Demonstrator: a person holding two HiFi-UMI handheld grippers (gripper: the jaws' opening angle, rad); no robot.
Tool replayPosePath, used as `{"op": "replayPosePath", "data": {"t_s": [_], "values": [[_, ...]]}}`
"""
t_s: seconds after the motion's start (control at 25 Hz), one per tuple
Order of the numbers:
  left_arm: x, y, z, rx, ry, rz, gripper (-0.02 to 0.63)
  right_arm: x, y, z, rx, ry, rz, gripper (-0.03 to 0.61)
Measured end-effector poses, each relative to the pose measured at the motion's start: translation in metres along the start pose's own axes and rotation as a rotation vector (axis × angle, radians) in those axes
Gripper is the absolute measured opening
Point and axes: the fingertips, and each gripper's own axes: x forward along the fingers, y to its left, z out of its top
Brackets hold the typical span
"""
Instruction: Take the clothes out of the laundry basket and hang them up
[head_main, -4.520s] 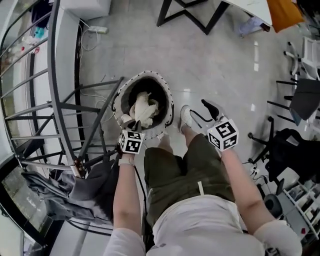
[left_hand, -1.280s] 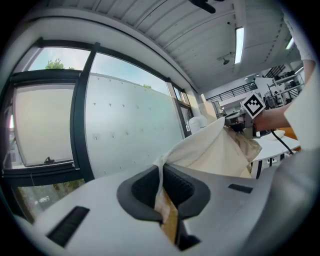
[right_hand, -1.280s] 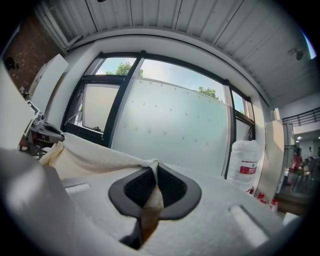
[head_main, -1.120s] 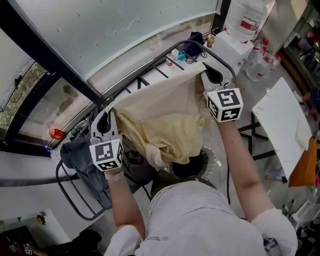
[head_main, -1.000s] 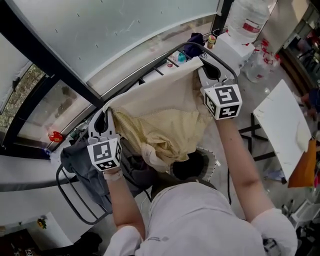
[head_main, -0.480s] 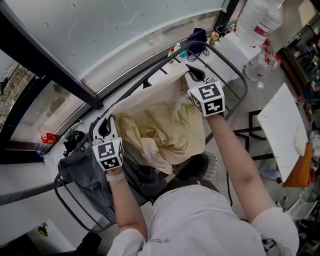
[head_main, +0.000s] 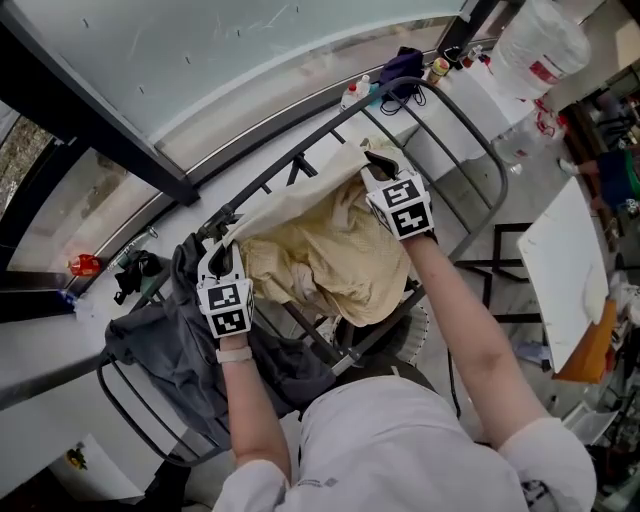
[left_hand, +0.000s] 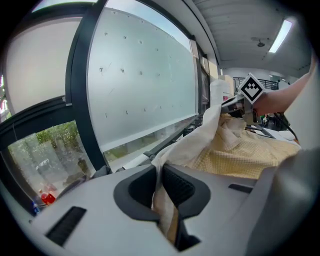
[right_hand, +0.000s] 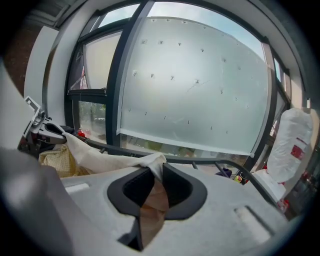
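Observation:
A cream-yellow garment (head_main: 330, 250) is stretched between my two grippers over the bars of a dark metal drying rack (head_main: 470, 130). My left gripper (head_main: 222, 238) is shut on its pale hem at the left; in the left gripper view the cloth (left_hand: 240, 150) runs out from between the pads (left_hand: 159, 172). My right gripper (head_main: 377, 162) pinches the other end of the hem. Its jaws have just been opening a little, with the cloth (right_hand: 100, 155) still between them (right_hand: 159, 172). The laundry basket's rim (head_main: 418, 325) peeks out under the rack.
A grey garment (head_main: 170, 340) hangs over the rack's left end. Behind the rack are a frosted window and a ledge with small bottles and a dark blue cloth (head_main: 400, 70). A large water bottle (head_main: 540, 45) and a white table (head_main: 560, 260) stand at the right.
Both grippers have come down and towards each other with the garment. Its hem has sunk from above the rack to the level of the rack's bars.

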Motion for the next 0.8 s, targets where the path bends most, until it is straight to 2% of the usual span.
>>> {"op": "replayPosePath", "data": {"t_s": [0.08,0.2,0.32,0.36,0.56,0.8], "values": [[0.005,-0.001,-0.006,0.001,0.017,-0.005,0.024,0.005,0.006,-0.004,0.009,0.012,0.024,0.04],[0.008,-0.002,-0.013,-0.009,0.039,-0.014,0.104,0.009,0.015,-0.01,0.019,0.033,0.067,0.094],[0.007,-0.003,-0.016,-0.022,0.043,-0.014,0.177,0.009,0.025,-0.017,0.026,0.06,0.116,0.247],[0.005,-0.003,-0.016,-0.024,0.044,-0.014,0.191,0.007,0.028,-0.018,0.026,0.064,0.126,0.261],[-0.01,-0.014,-0.016,-0.037,0.04,-0.018,0.205,-0.013,0.035,-0.023,0.021,0.059,0.166,0.278],[-0.033,-0.033,-0.011,-0.03,0.006,-0.025,0.205,-0.052,0.032,-0.02,0.105,-0.006,0.184,0.278]]}}
